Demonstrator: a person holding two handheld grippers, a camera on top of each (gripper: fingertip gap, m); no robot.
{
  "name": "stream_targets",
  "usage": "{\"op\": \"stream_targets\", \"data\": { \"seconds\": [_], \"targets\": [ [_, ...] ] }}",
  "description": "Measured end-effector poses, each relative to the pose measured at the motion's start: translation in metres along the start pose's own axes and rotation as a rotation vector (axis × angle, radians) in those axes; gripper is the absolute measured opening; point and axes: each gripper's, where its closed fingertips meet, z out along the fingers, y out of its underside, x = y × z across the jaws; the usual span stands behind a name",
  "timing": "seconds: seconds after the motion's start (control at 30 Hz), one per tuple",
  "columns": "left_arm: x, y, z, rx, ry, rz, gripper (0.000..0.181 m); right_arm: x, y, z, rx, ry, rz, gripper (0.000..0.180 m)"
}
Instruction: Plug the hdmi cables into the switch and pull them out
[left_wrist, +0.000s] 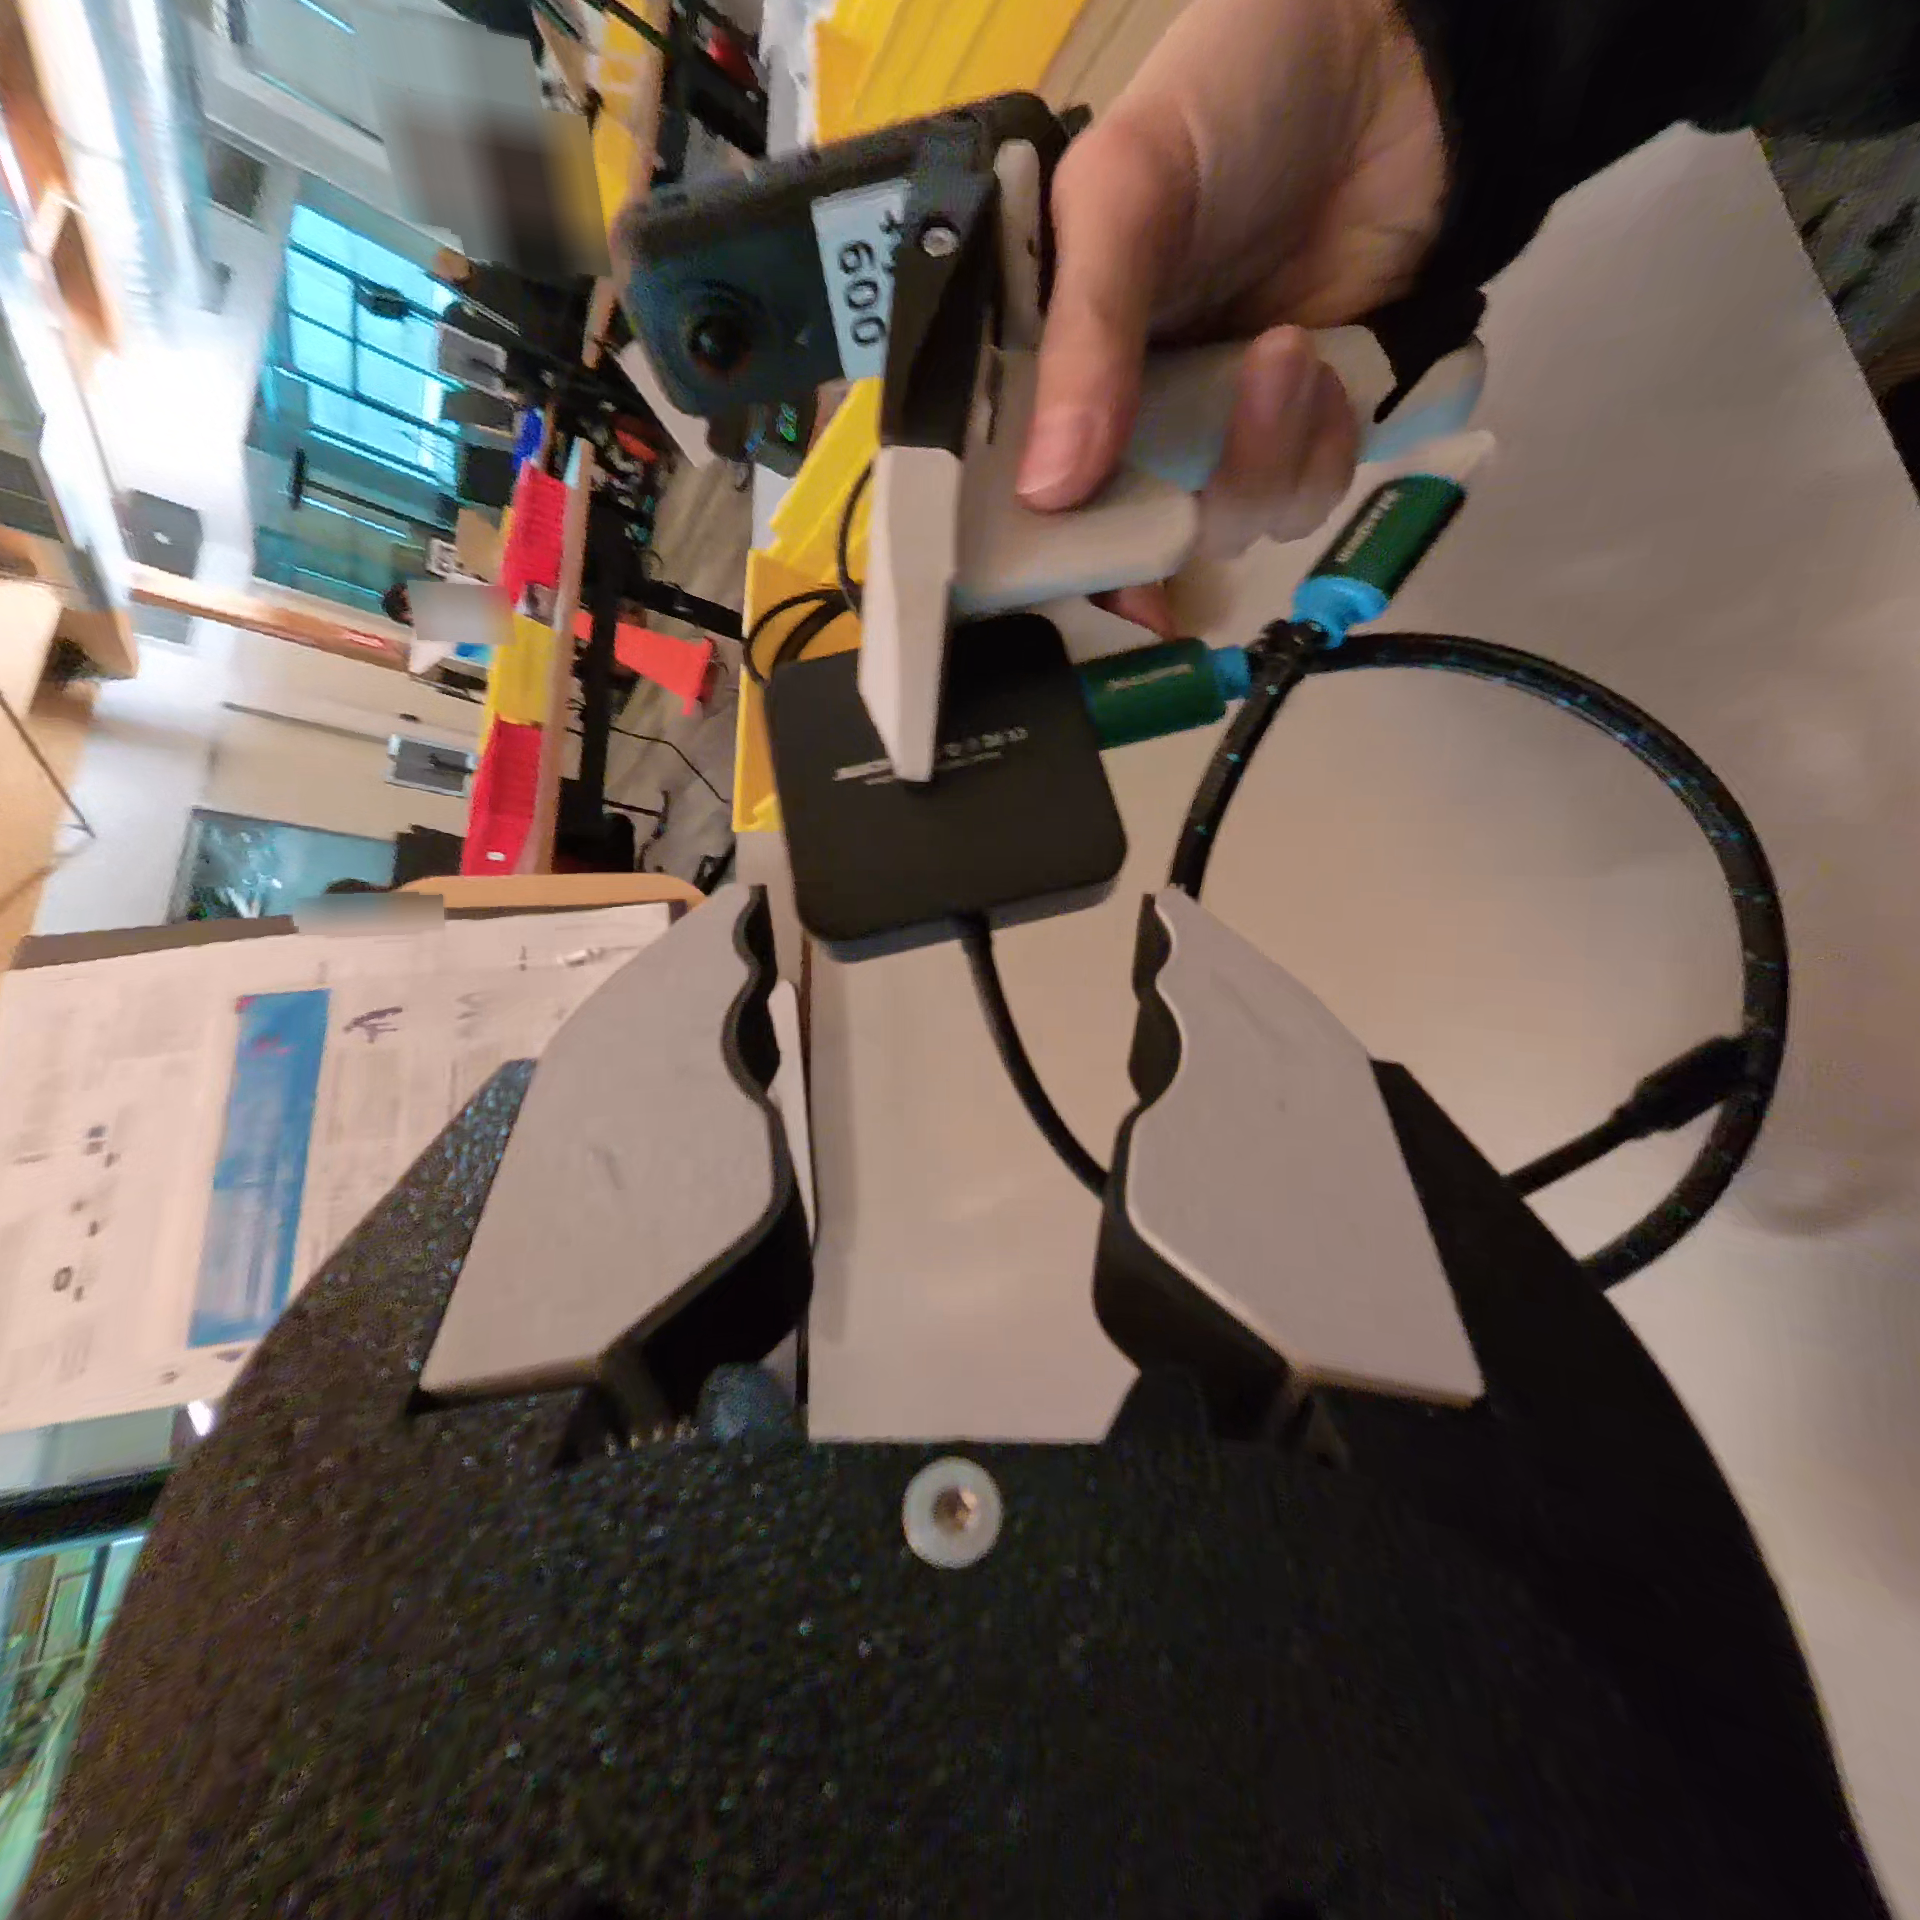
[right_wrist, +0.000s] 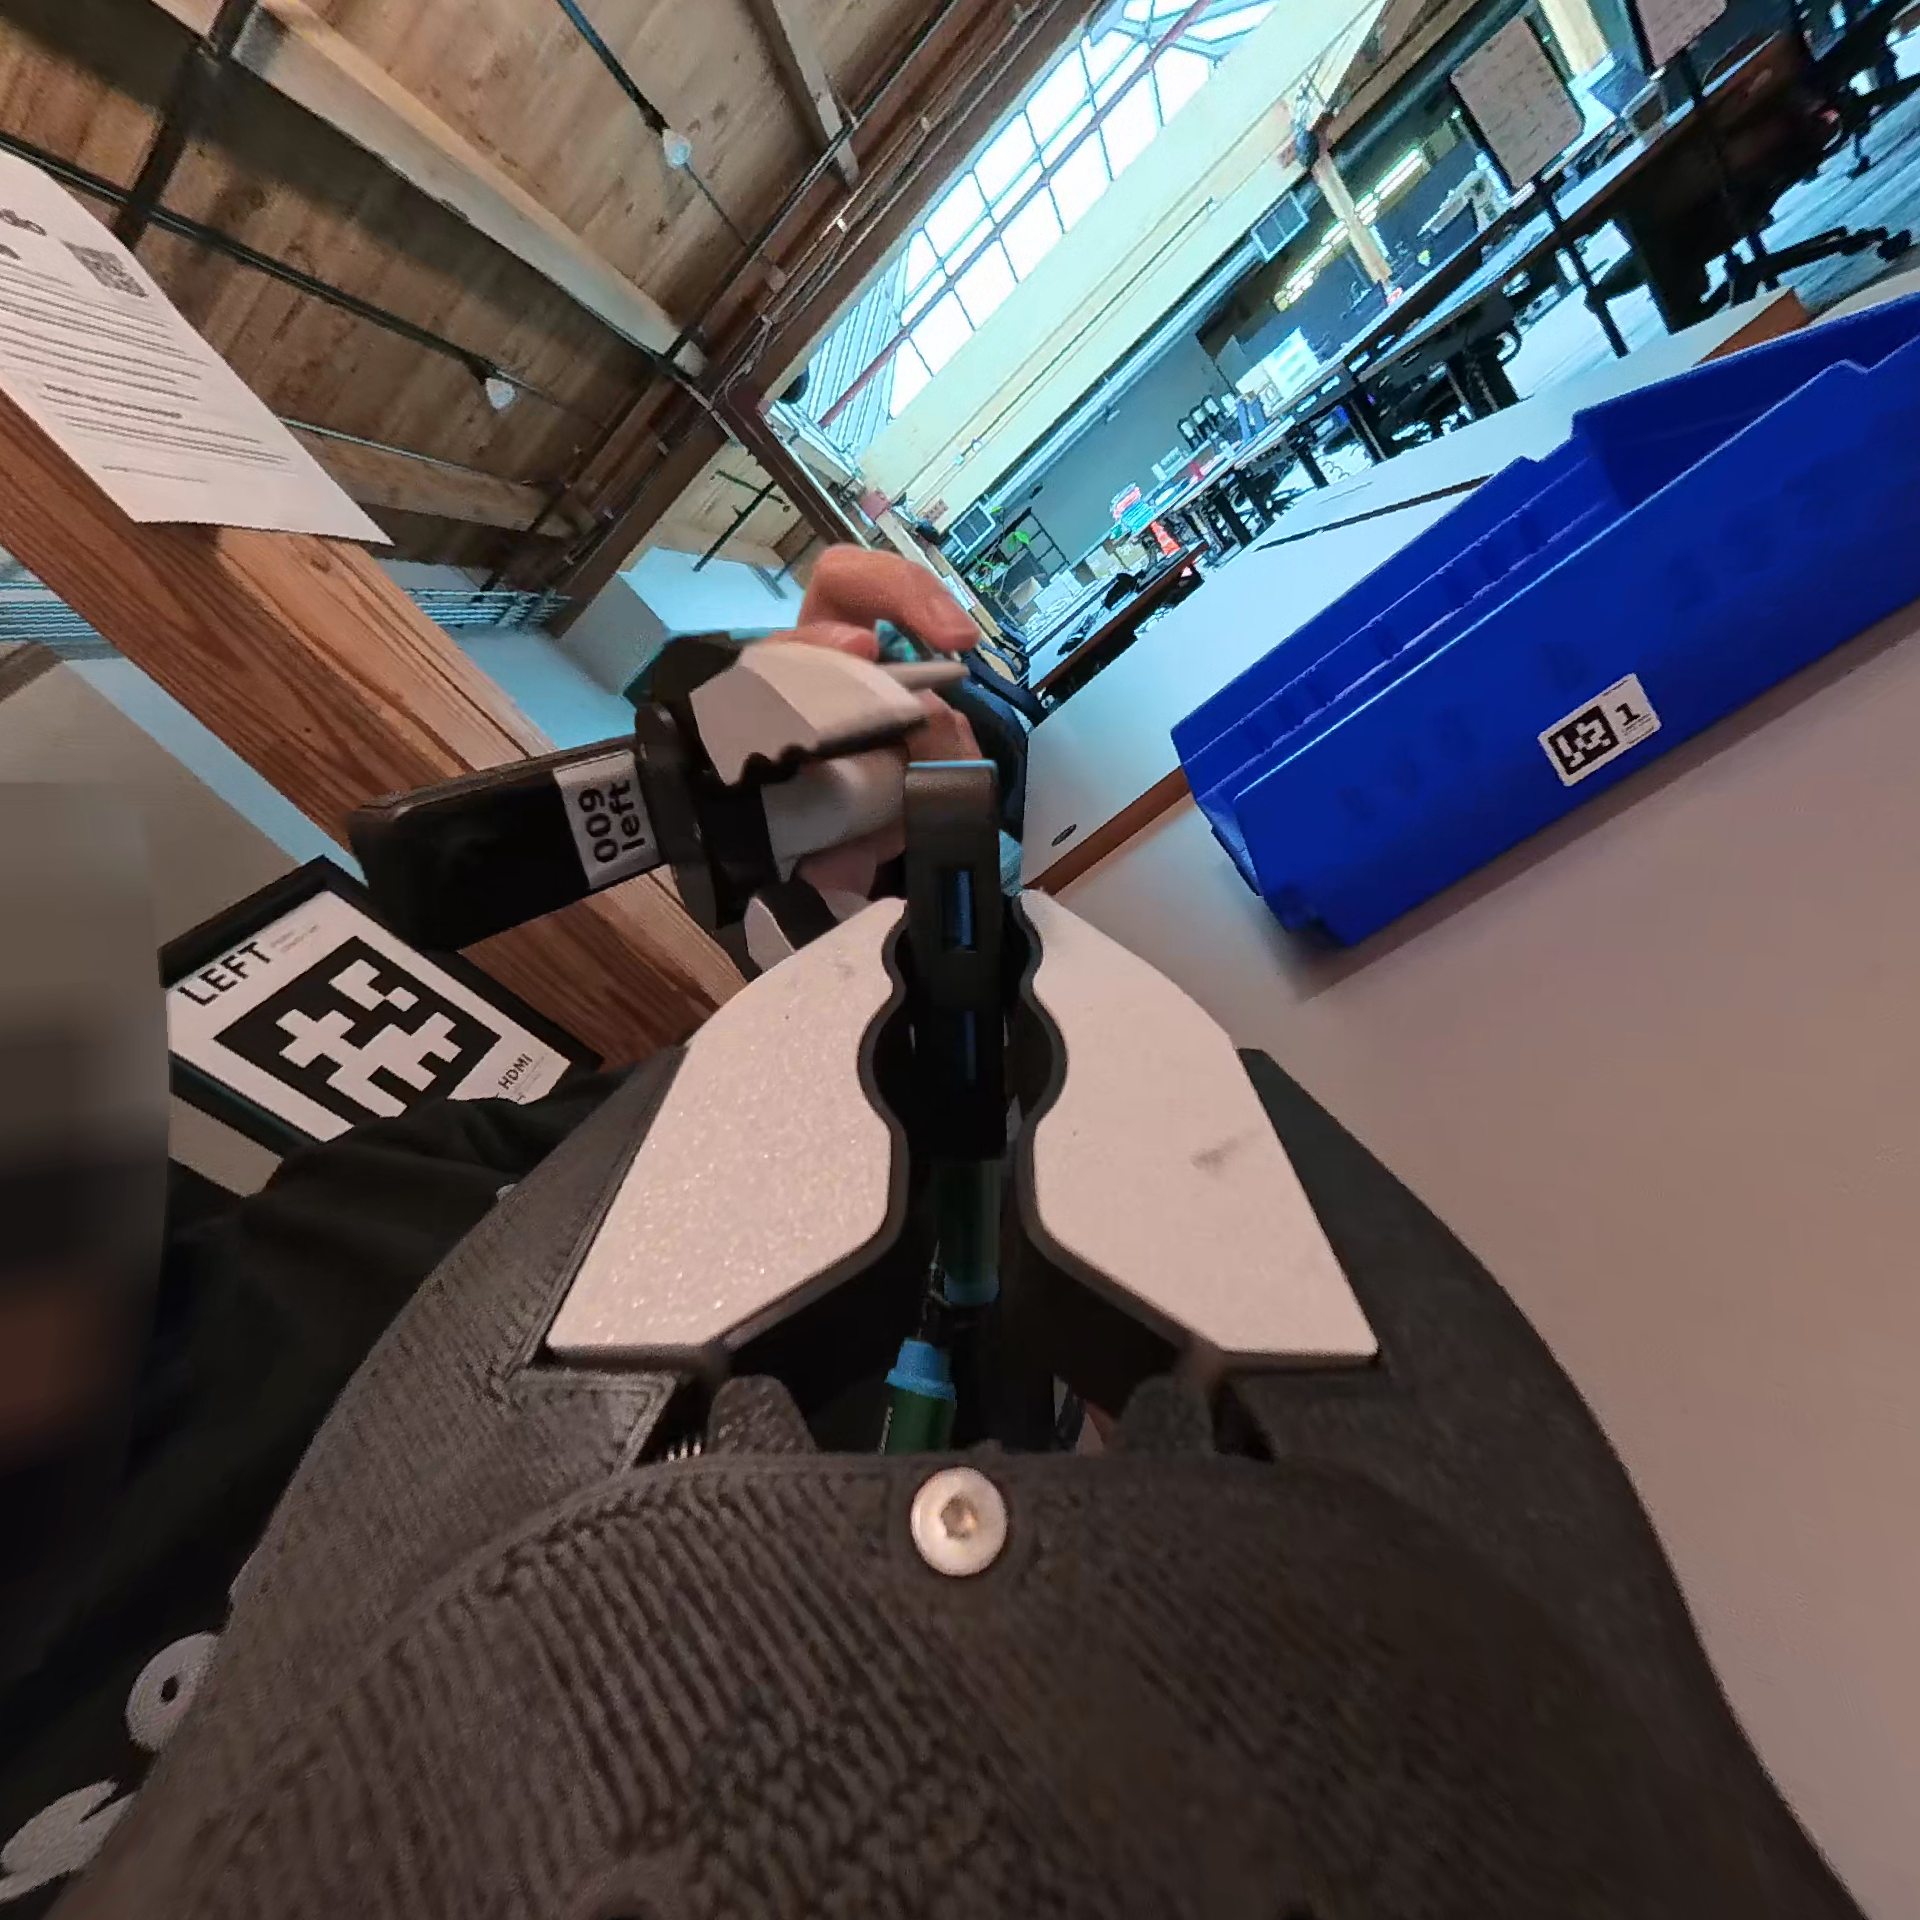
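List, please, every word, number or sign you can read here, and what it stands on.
I cannot repeat writing; these bear it.
Right gripper tag: legible.
Left gripper tag: legible.
Switch: blurred print.
Green plug: too small.
Marker card: legible.
Bin sticker: legible.
Sheet on post: too small.
Printed sheets: blurred.

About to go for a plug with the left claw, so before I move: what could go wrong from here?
1. The open left claw straddles the switch's thin black lead, not the green plug. Closing now would likely grab the wrong thing.
2. The right claw pinches the switch across its thin body, so a sideways pull might twist it loose.
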Motion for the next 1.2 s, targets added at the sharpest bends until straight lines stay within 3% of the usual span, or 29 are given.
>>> {"op": "stream_targets", "data": {
  "seconds": [0.3,0.6,0.67,0.73,0.83,0.97,1.07,1.2],
  "targets": [
    [-0.004,0.01,0.019,-0.126,-0.168,-0.119,0.069,0.005,-0.006,0.006,0.072,0.053,0.016,0.015],
    [0.005,0.02,0.028,-0.087,-0.145,-0.238,0.07,0.016,0.001,0.007,0.038,0.101,-0.017,0.015],
    [0.005,0.021,0.027,-0.043,-0.126,-0.338,0.07,0.01,-0.002,0.006,0.038,0.068,-0.054,0.023],
    [0.002,0.023,0.024,0.011,-0.104,-0.467,0.07,0.001,-0.014,-0.001,0.081,0.07,-0.164,0.05],
    [-0.008,0.029,0.015,0.081,-0.086,-0.656,0.07,-0.007,-0.025,-0.022,0.096,0.171,-0.502,0.071],
    [-0.022,0.026,0.003,0.183,-0.04,-0.946,0.07,0.015,-0.036,-0.047,0.045,0.558,-1.145,0.103],
    [-0.019,0.005,0.002,0.287,0.083,-1.151,0.07,0.008,-0.031,-0.028,0.073,0.611,-1.431,0.103],
    [-0.006,-0.02,0.008,0.396,0.259,-1.314,0.07,-0.007,-0.018,0.006,0.084,0.567,-1.587,0.097]
  ]
}}
